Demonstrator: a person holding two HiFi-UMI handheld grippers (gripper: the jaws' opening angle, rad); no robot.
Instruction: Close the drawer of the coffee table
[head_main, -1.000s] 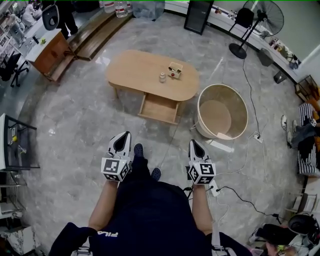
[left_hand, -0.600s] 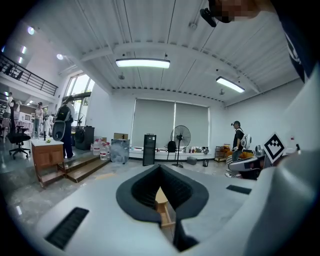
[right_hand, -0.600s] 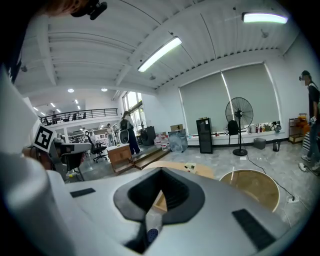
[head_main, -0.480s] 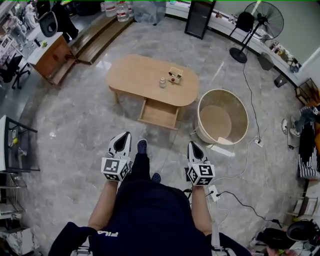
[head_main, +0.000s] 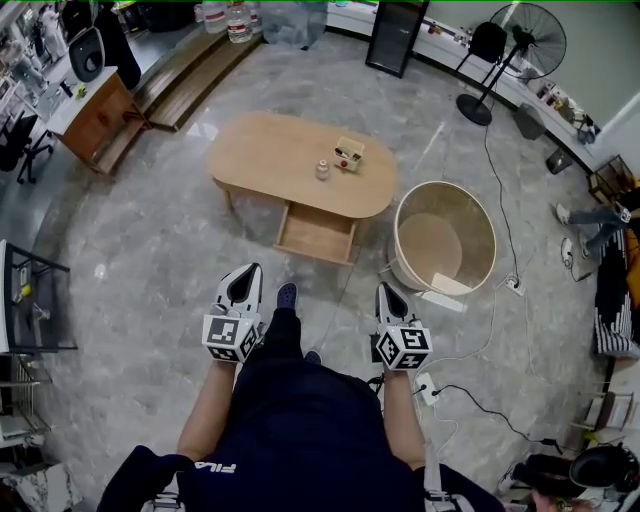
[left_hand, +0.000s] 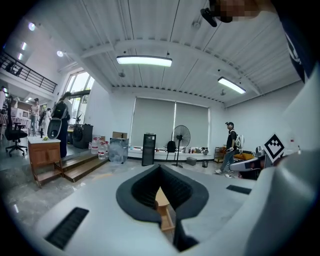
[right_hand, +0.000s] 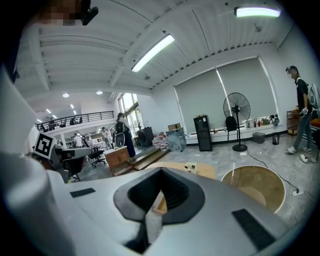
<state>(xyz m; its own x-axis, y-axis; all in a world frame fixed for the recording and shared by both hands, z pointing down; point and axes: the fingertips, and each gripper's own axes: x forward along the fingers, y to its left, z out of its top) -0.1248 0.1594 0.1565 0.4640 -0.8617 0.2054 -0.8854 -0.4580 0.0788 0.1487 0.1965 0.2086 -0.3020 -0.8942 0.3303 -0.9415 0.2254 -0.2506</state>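
The white hand-held left gripper (head_main: 247, 271) has its jaws together at the tips with nothing clamped between them, as its own view shows (left_hand: 160, 170), and the matching right gripper (head_main: 386, 287) beside it is likewise closed and empty (right_hand: 161, 171). Both point away from the person, towards the far side, over the grey polished stone floor (head_main: 150, 250), with the person's dark shoes (head_main: 286, 295) between them. The oval light-wood coffee table (head_main: 280, 145) stands farther off, well apart from both grippers. Its shallow wooden drawer (head_main: 318, 233) hangs open under the near edge of the top, pulled out towards the person, and lies roughly ahead of the gap between the two grippers. On the tabletop sit a small clear glass jar (head_main: 323, 169) and, just to its right, a small pale wooden box (head_main: 349, 151). A large round beige tub (head_main: 480, 215) stands on the floor near the table's right end, and a black pedestal fan (head_main: 527, 38) stands far right.
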